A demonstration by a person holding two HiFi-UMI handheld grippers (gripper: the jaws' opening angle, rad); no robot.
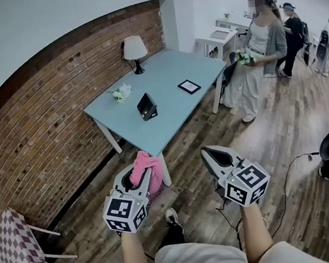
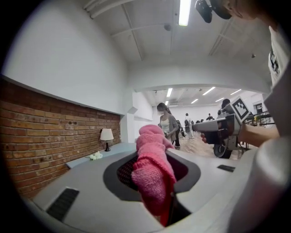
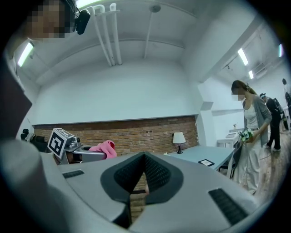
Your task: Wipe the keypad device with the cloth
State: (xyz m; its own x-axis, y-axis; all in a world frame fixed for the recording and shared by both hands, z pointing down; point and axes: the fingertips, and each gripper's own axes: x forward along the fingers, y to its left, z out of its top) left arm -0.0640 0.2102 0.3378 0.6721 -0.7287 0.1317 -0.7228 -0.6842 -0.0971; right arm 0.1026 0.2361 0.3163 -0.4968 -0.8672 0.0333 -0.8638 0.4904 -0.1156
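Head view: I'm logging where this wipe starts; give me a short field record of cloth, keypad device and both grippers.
cloth: pink cloth, clamped in left gripper jaws
right gripper: jaws together, empty
keypad device: on blue table, untouched, ahead of both grippers
stage: wiping not yet begun

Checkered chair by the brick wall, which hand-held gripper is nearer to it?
Left. The left hand-held gripper, holding the pink cloth, is right of the checkered chair; the right hand-held gripper is farther right, beyond it.
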